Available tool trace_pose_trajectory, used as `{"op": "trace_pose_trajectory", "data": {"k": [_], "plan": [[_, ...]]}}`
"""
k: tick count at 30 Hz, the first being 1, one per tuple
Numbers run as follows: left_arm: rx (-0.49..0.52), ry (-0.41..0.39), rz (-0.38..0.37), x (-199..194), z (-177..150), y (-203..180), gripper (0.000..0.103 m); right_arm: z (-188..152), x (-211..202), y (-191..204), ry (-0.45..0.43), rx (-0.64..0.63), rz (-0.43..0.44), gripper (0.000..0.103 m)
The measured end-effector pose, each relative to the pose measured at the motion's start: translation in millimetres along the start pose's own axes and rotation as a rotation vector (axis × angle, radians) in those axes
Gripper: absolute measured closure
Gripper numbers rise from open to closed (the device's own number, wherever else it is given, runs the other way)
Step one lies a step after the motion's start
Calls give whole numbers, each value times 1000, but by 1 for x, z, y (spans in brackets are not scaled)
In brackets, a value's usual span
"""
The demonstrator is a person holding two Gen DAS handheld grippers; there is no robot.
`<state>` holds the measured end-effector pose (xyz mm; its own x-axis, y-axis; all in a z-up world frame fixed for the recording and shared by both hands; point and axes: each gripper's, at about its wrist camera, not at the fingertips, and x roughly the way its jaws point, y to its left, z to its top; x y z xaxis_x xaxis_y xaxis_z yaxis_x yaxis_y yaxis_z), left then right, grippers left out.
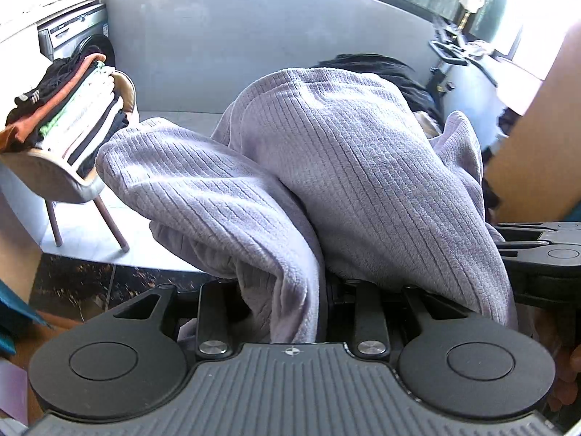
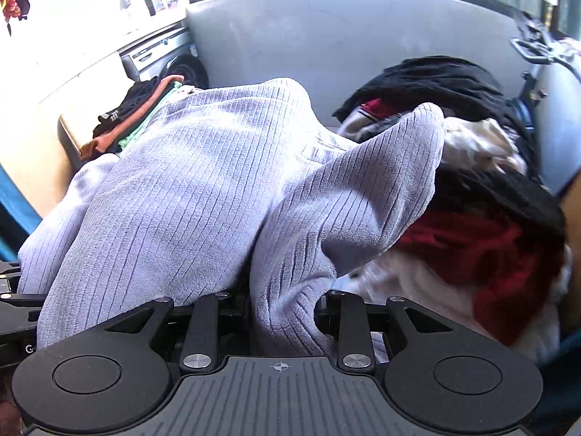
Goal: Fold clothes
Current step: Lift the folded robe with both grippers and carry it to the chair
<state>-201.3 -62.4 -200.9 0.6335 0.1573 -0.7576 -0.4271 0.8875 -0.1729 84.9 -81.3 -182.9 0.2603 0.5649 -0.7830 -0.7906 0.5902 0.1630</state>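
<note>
Lilac garment [image 1: 326,167] blocks ahead; clothes heap [image 2: 483,225] crowds the right

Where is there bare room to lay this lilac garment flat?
Bare grey sofa seat shows only between the chair stacked with folded clothes and the lilac ribbed garment. Right of it is crowded: the unfolded laundry pile.

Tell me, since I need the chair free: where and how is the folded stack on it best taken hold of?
Grip the folded stack low, from the open front of the chair; its curved back blocks the far side. The layers lean and are loose, so fingers should go under the bottom garment and over the top one, probably with both grippers, now both holding the lilac garment.
</note>
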Motion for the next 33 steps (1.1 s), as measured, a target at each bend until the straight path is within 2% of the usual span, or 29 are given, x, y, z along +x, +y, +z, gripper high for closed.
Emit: {"op": "trace_pose_trajectory", "data": {"k": [4, 8, 12, 18, 24, 28, 33], "plan": [[6, 5, 50, 49, 61, 56, 71, 64, 69, -5, 3, -7, 55, 76], [-15, 34, 100, 89, 135, 107, 71, 143, 130, -17, 36, 1, 104, 76], [-68, -1, 147, 118, 200, 150, 71, 226, 180, -13, 42, -59, 146, 76], [-175, -78, 193, 161, 274, 231, 71, 338, 254, 26, 16, -193, 190, 76], [-261, -120, 206, 204, 340, 344, 71, 430, 344, 93, 17, -284, 196, 76], [-319, -125, 227, 219, 385, 428, 71, 488, 398, 160, 44, -326, 209, 76], [-398, -158, 293, 228, 431, 523, 71, 546, 451, 252, 47, -420, 266, 76]]}}
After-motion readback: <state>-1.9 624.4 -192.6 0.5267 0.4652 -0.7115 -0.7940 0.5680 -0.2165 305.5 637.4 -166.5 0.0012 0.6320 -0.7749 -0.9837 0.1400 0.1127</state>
